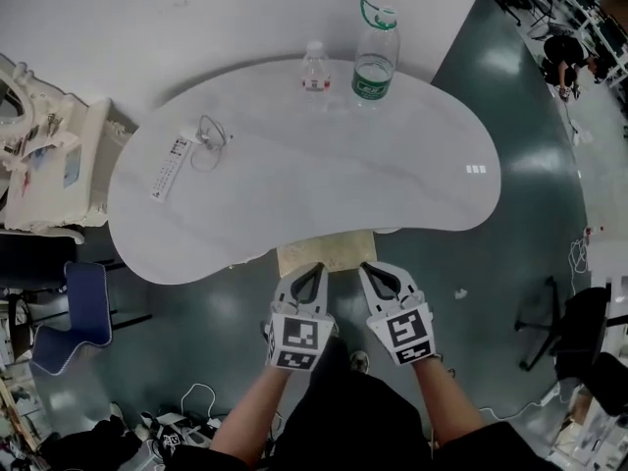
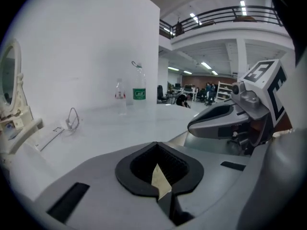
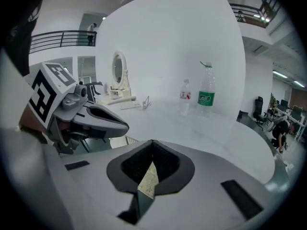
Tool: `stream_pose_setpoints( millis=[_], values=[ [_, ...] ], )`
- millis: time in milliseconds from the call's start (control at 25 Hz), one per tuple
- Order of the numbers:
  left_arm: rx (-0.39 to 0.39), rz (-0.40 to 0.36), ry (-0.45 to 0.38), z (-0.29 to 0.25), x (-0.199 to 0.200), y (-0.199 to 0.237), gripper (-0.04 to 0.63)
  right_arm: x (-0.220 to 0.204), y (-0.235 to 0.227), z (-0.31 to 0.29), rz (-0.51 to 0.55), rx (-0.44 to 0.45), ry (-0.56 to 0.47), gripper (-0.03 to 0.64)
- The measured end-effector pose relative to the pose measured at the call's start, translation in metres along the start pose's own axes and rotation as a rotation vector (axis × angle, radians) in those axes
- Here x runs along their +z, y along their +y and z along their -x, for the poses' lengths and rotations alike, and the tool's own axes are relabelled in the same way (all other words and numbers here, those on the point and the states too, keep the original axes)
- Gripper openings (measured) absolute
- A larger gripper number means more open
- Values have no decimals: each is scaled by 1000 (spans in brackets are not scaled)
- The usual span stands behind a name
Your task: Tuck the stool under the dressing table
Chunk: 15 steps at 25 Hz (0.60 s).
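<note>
The stool (image 1: pixel 327 252) shows only as a beige, marbled seat, half tucked beneath the front edge of the white kidney-shaped dressing table (image 1: pixel 412 175). Just in front of that edge, above the seat, my left gripper (image 1: pixel 315 267) and right gripper (image 1: pixel 366 266) hang side by side, both shut and holding nothing. In the left gripper view the closed left gripper (image 2: pixel 156 144) frames a sliver of the stool (image 2: pixel 161 182), and the right gripper (image 2: pixel 221 120) is beside it. The right gripper view shows the same: the shut right gripper (image 3: pixel 152 142), a strip of the stool (image 3: pixel 147 181), and the left gripper (image 3: pixel 98 119) to its left.
On the table stand a small bottle (image 1: pixel 315 67) and a large green-labelled bottle (image 1: pixel 375 51), with a remote (image 1: pixel 169 168) and a wire clip (image 1: pixel 209 135). A white mirror stand (image 1: pixel 44 155) and a blue chair (image 1: pixel 74 317) are at the left, a black chair (image 1: pixel 574 332) at the right, and cables (image 1: pixel 186 415) on the floor.
</note>
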<state>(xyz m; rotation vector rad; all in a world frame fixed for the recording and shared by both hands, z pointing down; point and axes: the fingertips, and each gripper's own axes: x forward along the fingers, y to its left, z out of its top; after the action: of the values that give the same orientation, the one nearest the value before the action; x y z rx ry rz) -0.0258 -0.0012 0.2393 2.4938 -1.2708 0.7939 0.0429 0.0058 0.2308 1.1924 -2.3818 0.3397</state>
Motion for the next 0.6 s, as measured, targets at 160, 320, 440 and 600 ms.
stream_pose_setpoints(
  millis=[160, 320, 440, 600],
  values=[
    [6, 59, -30, 14, 17, 7, 3, 23, -1, 13, -9, -35, -15, 6],
    [-12, 76, -65, 27, 38, -10, 3, 43, -3, 36, -16, -54, -54, 6],
    [-23, 55, -102, 36, 57, -29, 4, 53, -7, 54, -5, -64, -81, 6],
    [-30, 26, -126, 44, 68, -55, 5, 56, -10, 81, 0, -76, -116, 6]
  ],
)
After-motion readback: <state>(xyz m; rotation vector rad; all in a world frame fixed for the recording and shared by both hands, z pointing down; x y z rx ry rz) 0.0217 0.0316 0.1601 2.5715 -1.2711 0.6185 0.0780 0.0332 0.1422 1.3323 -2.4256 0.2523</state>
